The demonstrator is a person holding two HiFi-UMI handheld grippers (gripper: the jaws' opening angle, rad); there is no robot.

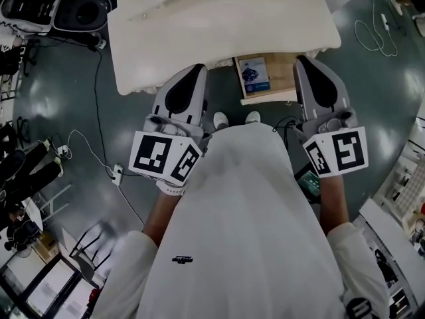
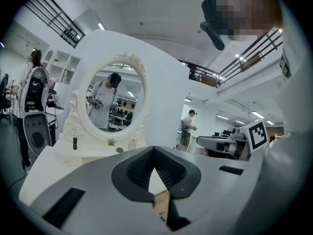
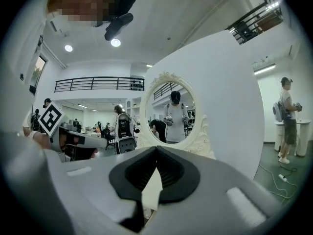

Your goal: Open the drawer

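Note:
The white dressing table (image 1: 219,25) has its drawer (image 1: 269,98) pulled out toward me. Its wooden inside shows, with a blue-covered booklet (image 1: 255,74) lying in it. My left gripper (image 1: 194,68) is shut at the table's front edge, left of the drawer. My right gripper (image 1: 304,60) is shut at the drawer's right side, under the table's edge. In the left gripper view the left gripper (image 2: 154,148) has its jaws meeting at the tip with nothing held. The right gripper (image 3: 156,148) looks the same in the right gripper view. Both point at the oval mirror (image 2: 115,99) (image 3: 172,112).
Black cases (image 1: 56,5) stand on the floor at the table's left. Cables and a power strip (image 1: 117,173) lie on the floor to my left. My shoes (image 1: 236,118) are in front of the drawer. People stand nearby (image 2: 32,89) (image 3: 287,119).

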